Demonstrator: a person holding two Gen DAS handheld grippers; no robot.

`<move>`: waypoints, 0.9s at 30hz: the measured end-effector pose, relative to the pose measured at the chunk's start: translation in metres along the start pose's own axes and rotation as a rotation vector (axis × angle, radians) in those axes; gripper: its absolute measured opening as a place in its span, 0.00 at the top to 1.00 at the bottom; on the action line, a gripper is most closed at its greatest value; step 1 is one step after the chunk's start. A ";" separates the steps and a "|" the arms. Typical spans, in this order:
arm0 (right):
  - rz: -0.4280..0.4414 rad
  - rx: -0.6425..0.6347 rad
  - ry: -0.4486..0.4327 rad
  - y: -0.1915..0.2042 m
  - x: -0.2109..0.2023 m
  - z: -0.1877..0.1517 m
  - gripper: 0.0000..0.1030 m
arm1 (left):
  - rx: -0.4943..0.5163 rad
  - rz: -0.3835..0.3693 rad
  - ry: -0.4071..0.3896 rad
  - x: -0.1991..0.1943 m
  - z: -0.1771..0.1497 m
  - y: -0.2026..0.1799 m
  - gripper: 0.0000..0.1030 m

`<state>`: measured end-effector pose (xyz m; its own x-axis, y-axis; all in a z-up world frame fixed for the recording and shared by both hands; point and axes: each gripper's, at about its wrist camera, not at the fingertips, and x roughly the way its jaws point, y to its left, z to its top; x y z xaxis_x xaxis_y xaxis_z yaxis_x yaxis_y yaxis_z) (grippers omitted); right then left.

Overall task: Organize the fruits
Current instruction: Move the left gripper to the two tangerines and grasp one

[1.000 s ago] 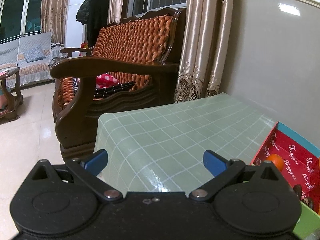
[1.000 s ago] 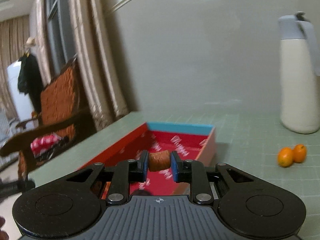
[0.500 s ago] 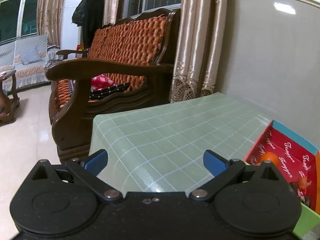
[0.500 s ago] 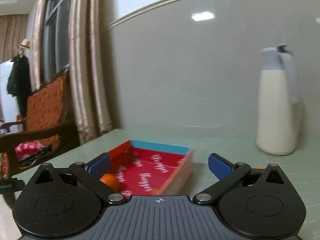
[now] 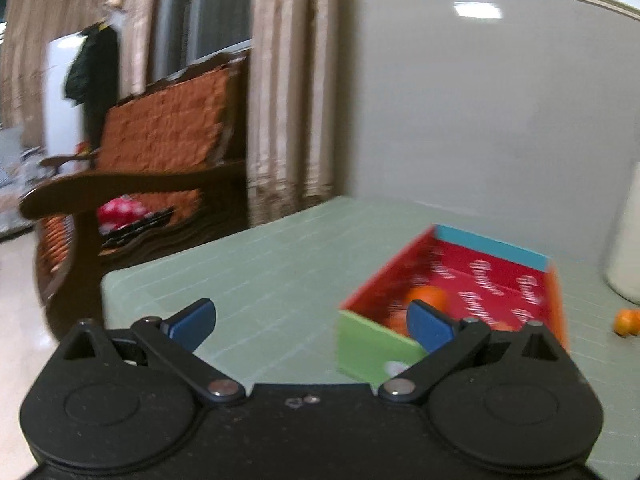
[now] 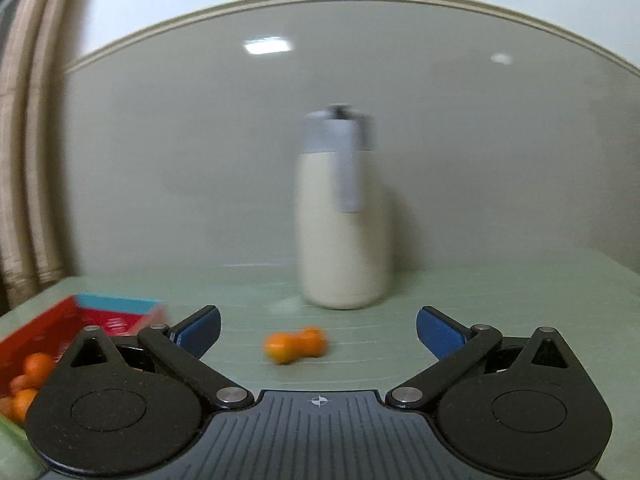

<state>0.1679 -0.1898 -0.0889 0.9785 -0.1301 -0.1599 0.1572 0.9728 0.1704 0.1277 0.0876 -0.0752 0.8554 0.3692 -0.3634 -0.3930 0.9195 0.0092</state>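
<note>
A red box (image 5: 484, 280) with a blue far wall and a green near wall sits on the green checked table; it holds small orange fruits (image 5: 430, 296). It also shows at the left of the right wrist view (image 6: 44, 332), with several orange fruits (image 6: 30, 376) inside. Two small orange fruits (image 6: 296, 345) lie together on the table ahead of my right gripper (image 6: 318, 330), which is open and empty. My left gripper (image 5: 312, 322) is open and empty, its right finger in front of the box's near corner. The views are blurred.
A tall cream flask (image 6: 344, 232) with a grey lid stands behind the two loose fruits, near the wall. A wooden sofa (image 5: 152, 160) and curtains (image 5: 288, 100) stand beyond the table's left edge (image 5: 108, 280).
My right gripper opened and let go of a brown fruit over the box, then swung right toward the flask and loose fruits. My left gripper swung right, bringing the box into view.
</note>
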 end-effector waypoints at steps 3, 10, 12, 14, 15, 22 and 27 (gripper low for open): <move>-0.095 0.041 0.006 -0.024 -0.001 0.002 0.00 | 0.066 -0.077 -0.022 -0.005 0.001 -0.023 0.07; -0.248 0.080 -0.002 -0.066 -0.008 0.001 0.00 | 0.233 -0.314 -0.072 -0.028 0.006 -0.091 0.07; -0.296 0.080 -0.004 -0.076 -0.010 0.001 0.00 | 0.268 -0.388 -0.069 -0.031 0.009 -0.113 0.07; -0.345 0.089 -0.018 -0.087 -0.014 0.001 0.00 | 0.307 -0.452 -0.062 -0.032 0.009 -0.137 0.07; -0.367 0.093 -0.025 -0.092 -0.015 0.001 0.00 | 0.330 -0.474 -0.060 -0.032 0.008 -0.148 0.08; -0.542 0.105 -0.107 -0.113 -0.029 0.002 0.00 | 0.468 -0.604 0.023 -0.004 -0.003 -0.218 0.19; -0.590 0.127 -0.101 -0.130 -0.033 0.004 0.00 | 0.521 -0.627 0.076 0.017 -0.011 -0.246 0.30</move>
<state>0.1162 -0.3127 -0.1022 0.7282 -0.6638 -0.1708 0.6853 0.7011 0.1968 0.2348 -0.1338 -0.0936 0.8314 -0.2276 -0.5070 0.3743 0.9036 0.2082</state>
